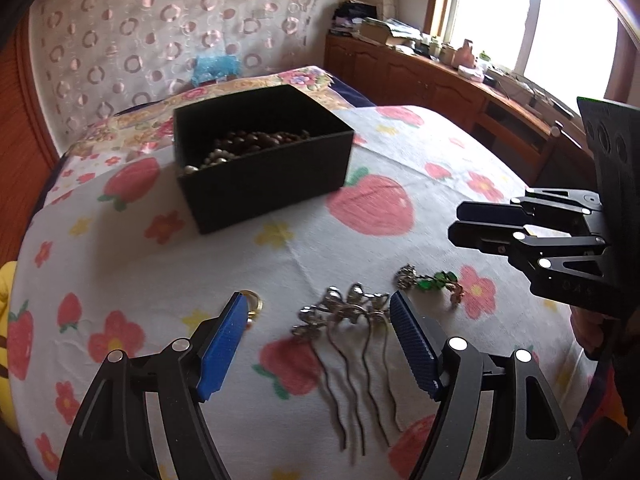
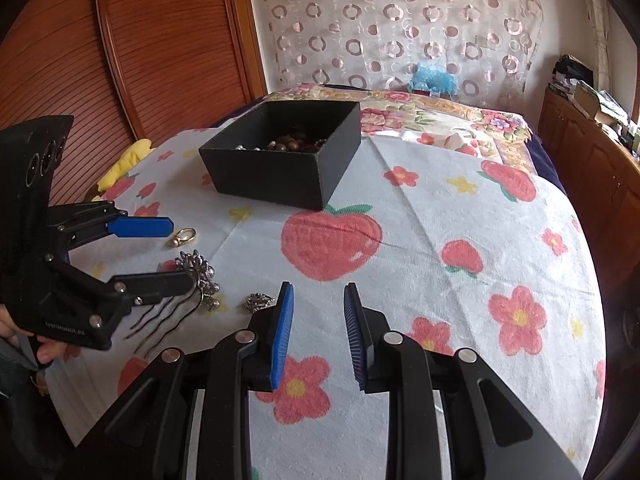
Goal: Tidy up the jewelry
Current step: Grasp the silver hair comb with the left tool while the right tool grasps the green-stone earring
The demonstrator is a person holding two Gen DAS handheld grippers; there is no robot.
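My left tongs [image 1: 320, 312] are spread wide, hovering low with the silver metal hair comb with wavy prongs and a flowered top [image 1: 348, 320] lying between the blue pads, nothing gripped. My right tongs [image 2: 318, 300] are also apart and empty, held off to the side above the strawberry-print cloth [image 2: 440, 208] that covers the surface. Just beyond the left pad lies a gold ring with a small pearl [image 1: 253, 305]; past the right pad sits a small silver brooch with green stones [image 1: 428, 278]. Farther back stands the open black rectangular box [image 1: 264, 184], already holding dark brown and pearly beads [image 1: 244, 144].

I judge the comb is the piece in hand. To do it well I'd lower the tongs onto the ornamented top, not the thin prongs, which look likely to slip or twist. I'd close squarely across it, keep clear of the ring, lift level, then carry it over the box rim before letting go.
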